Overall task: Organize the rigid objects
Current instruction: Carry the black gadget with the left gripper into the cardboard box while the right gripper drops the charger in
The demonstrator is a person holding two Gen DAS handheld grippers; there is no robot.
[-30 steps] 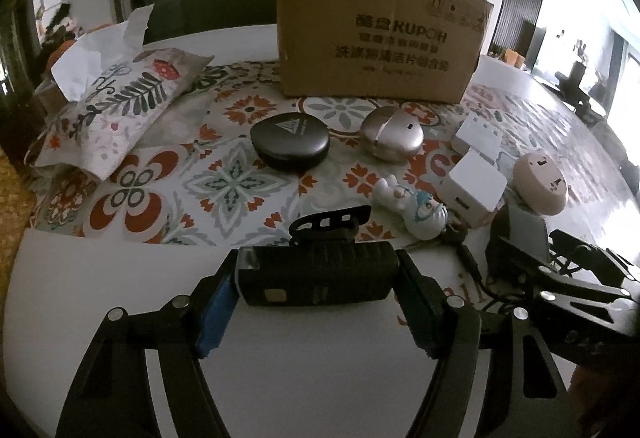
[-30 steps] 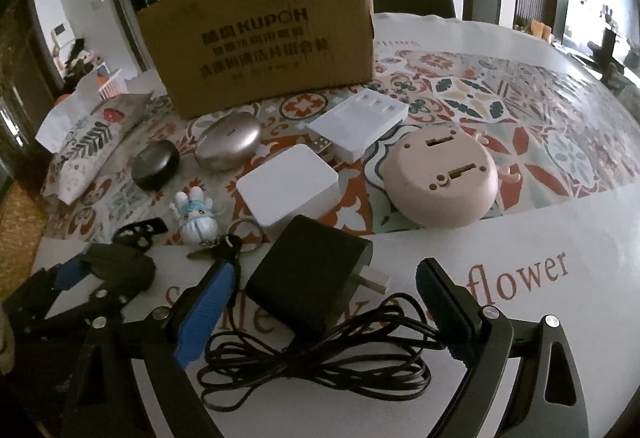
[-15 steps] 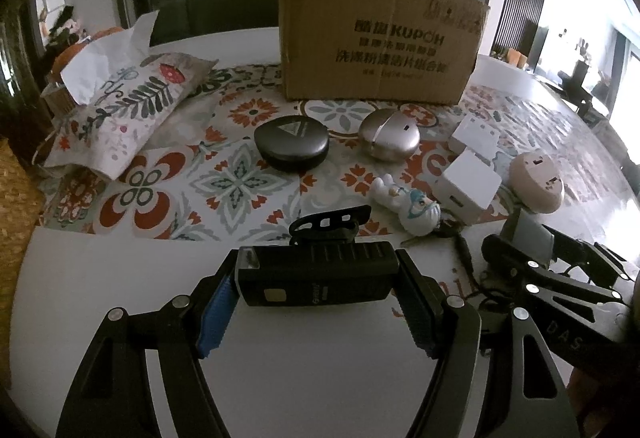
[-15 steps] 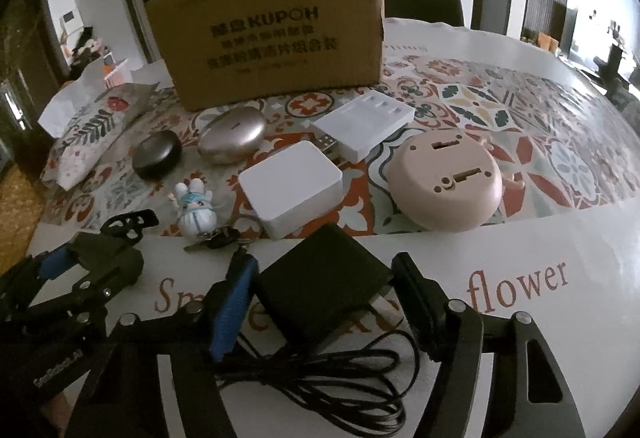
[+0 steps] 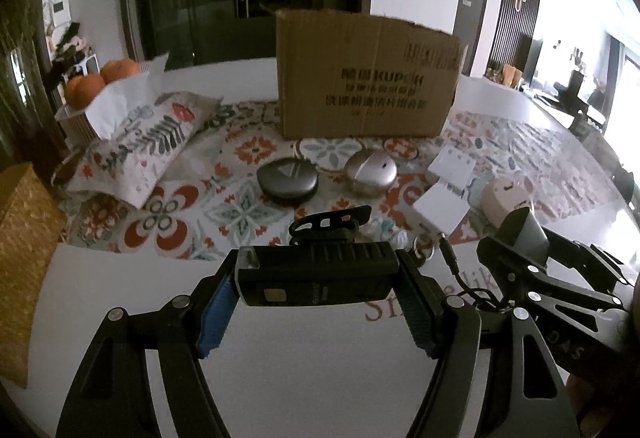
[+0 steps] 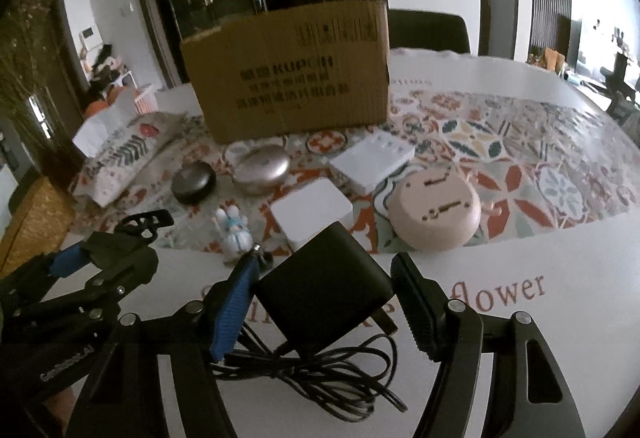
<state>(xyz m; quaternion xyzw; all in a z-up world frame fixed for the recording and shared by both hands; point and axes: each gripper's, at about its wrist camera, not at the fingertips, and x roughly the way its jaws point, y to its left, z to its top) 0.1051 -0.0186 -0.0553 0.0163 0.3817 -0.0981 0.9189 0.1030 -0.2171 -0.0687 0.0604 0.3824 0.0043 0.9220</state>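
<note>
A: What is going on?
B: The left gripper pinches a black light; the right gripper pinches the black charger (cord dangling); both sit above the table.
A: Next?
B: Carry them to the cardboard box; drop them in.

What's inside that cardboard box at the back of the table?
Only the outer printed wall of the cardboard box shows in both wrist views. Its opening faces up, above the cameras, so whatever lies inside stays hidden.
</note>
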